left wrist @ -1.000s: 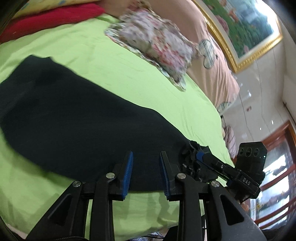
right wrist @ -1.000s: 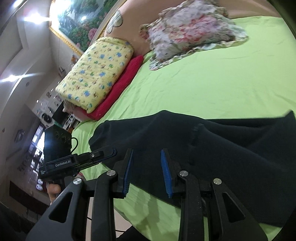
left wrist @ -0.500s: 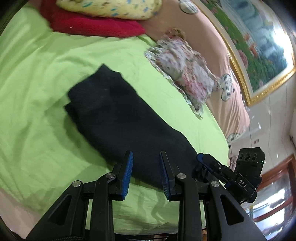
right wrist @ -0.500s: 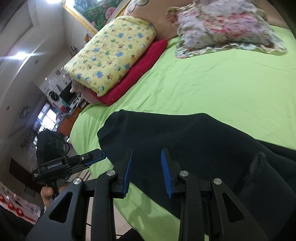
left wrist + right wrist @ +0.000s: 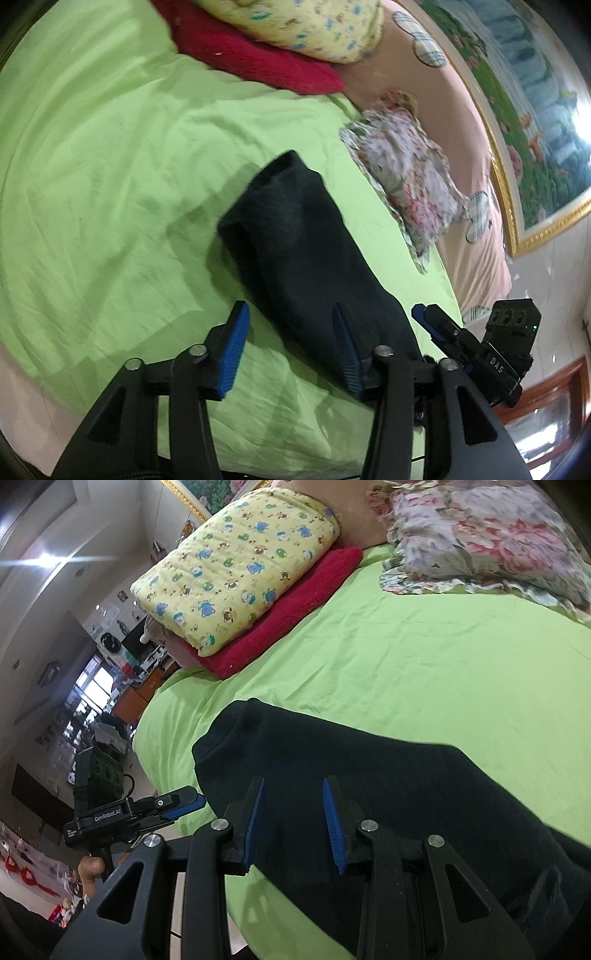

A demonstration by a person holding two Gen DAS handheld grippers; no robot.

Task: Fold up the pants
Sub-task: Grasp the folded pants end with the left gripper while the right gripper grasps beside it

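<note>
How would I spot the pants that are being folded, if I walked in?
Look at the big bed with the lime green sheet. Near its front edge, below the pillows, lies a long dark bundle: the pants. Everything else on the bed is bright or patterned; they alone are plain black.

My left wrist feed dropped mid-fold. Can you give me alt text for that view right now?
The left gripper hovers open over the near end of the dark pants, its jaws just having widened, with nothing pinched. The pants lie as a long folded strip on the green bedsheet; the right gripper sits at their right edge, a floral pillow beyond.
</note>
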